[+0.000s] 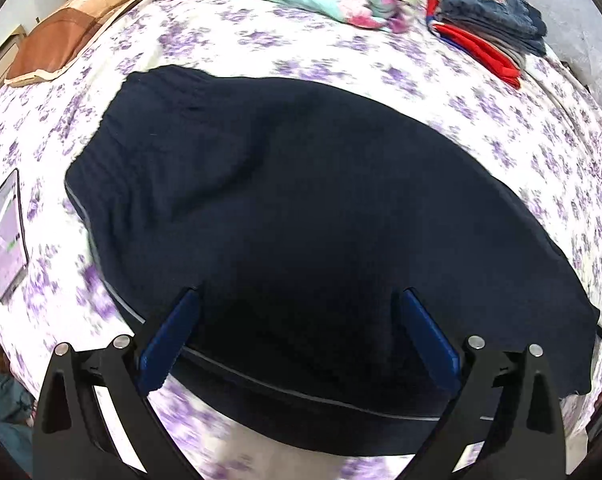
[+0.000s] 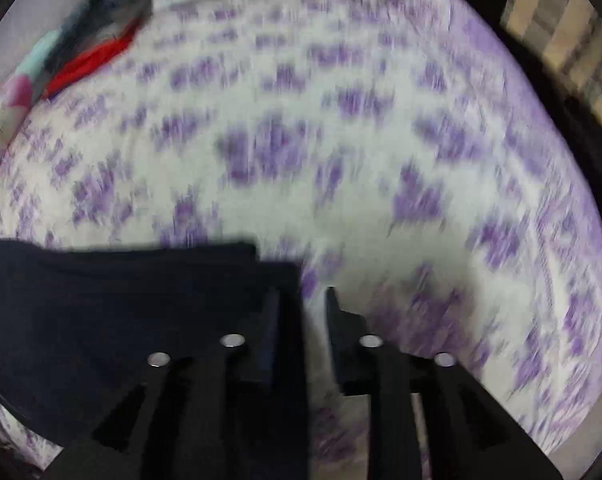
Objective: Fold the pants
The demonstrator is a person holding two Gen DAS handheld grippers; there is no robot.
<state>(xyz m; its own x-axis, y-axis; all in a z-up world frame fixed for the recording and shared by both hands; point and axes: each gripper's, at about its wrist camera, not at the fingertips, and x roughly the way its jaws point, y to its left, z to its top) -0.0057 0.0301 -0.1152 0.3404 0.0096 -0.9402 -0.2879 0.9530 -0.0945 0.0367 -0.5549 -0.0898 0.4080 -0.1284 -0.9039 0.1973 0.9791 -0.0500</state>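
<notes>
I see soft, limp pants (image 1: 301,208); left hand-held gripper (image 1: 299,300) spread apart, right hand-held gripper (image 2: 303,296) slightly apart; I would pinch the 6 o'clock hem.

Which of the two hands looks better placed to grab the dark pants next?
Left. The left gripper hovers with jaws wide open over the dark pants. The right gripper sits off the pants' edge, mostly over the floral bedsheet.

Purple-flowered bedsheet (image 1: 341,52), brown headboard (image 1: 73,24) — grey wall (image 1: 573,0) behind
</notes>
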